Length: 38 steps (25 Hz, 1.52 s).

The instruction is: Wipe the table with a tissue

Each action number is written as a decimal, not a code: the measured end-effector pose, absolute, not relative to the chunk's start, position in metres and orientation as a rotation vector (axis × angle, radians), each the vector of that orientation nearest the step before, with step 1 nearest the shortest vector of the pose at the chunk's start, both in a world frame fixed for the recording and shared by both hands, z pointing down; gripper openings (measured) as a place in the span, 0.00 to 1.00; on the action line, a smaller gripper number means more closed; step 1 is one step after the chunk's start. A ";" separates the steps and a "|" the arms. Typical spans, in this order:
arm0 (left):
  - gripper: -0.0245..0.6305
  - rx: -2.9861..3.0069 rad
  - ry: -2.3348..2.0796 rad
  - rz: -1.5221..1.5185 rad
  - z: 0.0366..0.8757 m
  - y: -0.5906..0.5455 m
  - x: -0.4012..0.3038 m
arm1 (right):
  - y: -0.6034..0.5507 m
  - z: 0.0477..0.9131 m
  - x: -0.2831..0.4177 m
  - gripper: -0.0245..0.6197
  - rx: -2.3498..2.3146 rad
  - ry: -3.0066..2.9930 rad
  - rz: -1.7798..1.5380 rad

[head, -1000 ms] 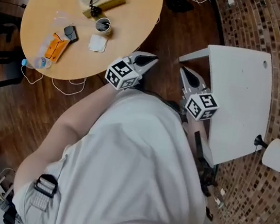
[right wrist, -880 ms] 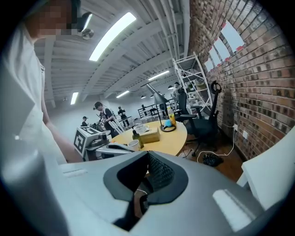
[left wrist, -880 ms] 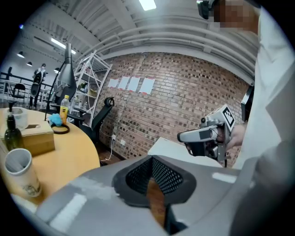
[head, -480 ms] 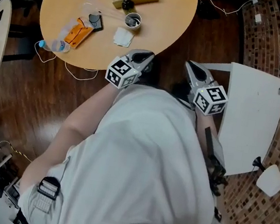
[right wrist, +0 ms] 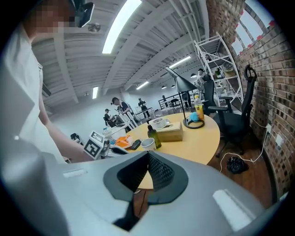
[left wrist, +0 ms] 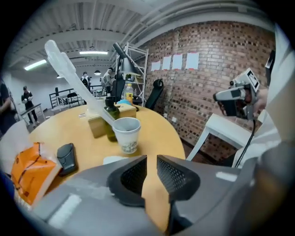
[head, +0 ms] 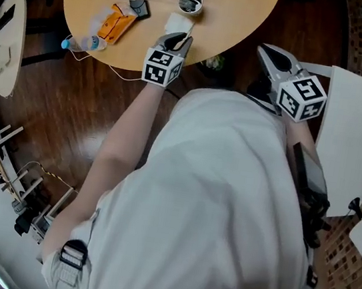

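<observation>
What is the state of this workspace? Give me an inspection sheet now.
Surface: round wooden table, bare at its right side.
Job's things: white tissue lies flat near the table's edge, just ahead of the left gripper, not held.
Clutter: paper cup, orange packet, black device, water bottle.
Grippers: left jaws slightly apart, have just been opening, nothing between them; right gripper shut, empty.
Cables: white cable below the table's edge.
Surroundings: white side table, wooden floor, brick wall.

A round light-wood table (head: 242,8) stands on a dark polished wooden floor (head: 71,111), near a white square side table (head: 354,133). A red-brick wall (left wrist: 207,69) rises alongside. Long strip lights (right wrist: 120,25) line the white ceiling.
</observation>
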<state>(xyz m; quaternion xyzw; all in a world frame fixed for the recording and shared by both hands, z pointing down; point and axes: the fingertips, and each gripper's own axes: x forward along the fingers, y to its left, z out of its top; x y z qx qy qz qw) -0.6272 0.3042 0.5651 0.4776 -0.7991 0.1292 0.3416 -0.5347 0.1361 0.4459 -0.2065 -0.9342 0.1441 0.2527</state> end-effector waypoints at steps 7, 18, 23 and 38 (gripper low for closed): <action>0.37 1.096 -1.971 0.542 0.608 0.311 -0.666 | 0.098 0.452 -0.528 0.05 -0.463 -2.527 0.442; 0.43 0.972 -1.860 0.539 0.649 0.313 -0.675 | 0.061 0.457 -0.529 0.05 -0.369 -2.523 0.478; 0.25 1.007 -1.844 0.571 0.651 0.304 -0.664 | 0.059 0.462 -0.537 0.05 -0.369 -2.513 0.481; 0.11 1.306 -1.855 -0.378 0.561 0.251 -0.640 | 0.072 0.459 -0.538 0.05 -0.359 -2.520 0.493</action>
